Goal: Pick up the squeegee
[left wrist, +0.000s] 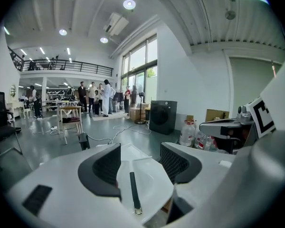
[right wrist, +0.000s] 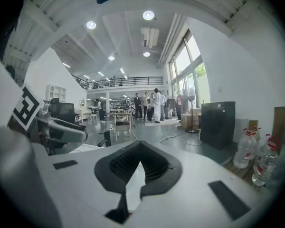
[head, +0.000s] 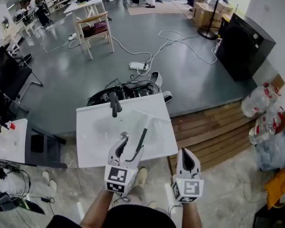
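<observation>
Squeegee (head: 143, 136) lies in white sink (head: 92, 144), dark handle toward near edge, blade far, near faucet (head: 114, 103); left gripper (head: 128, 147) hovers over near rim, jaws wide apart, handle lined up in the gap, not clamped; right gripper (head: 187, 159) off sink's near-right corner, jaw tips together, nothing held.

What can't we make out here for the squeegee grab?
- Head view: the squeegee handle's near end, hidden behind the left gripper.
- Head view: the blade's outline, pale against the white sink.
- Left gripper view: how far above the handle the open jaws are; no depth cue.
- Right gripper view: the squeegee, blocked by the right gripper's shut jaws.
</observation>
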Demonstrator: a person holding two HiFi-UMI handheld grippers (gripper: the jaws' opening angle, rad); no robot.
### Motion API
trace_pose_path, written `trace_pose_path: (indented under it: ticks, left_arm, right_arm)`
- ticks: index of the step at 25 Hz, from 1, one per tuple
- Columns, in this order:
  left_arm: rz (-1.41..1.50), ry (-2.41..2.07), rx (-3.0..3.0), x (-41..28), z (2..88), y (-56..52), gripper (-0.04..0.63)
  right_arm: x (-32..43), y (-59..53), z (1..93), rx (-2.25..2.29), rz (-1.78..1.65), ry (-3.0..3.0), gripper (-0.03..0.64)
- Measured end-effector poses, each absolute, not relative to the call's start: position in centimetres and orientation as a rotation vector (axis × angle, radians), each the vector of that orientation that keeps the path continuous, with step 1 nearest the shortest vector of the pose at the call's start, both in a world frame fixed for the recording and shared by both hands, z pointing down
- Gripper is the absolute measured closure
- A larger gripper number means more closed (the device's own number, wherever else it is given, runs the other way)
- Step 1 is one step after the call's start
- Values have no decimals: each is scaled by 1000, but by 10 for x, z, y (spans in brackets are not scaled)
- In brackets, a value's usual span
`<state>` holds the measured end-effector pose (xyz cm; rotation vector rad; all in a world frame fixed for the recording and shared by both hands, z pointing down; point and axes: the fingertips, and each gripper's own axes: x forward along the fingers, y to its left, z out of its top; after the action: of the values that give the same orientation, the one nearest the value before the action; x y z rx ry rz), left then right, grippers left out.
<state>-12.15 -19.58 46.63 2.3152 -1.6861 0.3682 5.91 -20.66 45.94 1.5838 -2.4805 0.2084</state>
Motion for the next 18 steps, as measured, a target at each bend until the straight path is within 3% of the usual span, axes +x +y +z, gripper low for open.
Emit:
trace_pose_path:
  ticks: [18]
  left_arm:
    - [494, -1511, 2264, -119, 551, -263, 347]
  right_arm:
    - [48, -264, 529, 1614, 349, -2370, 619]
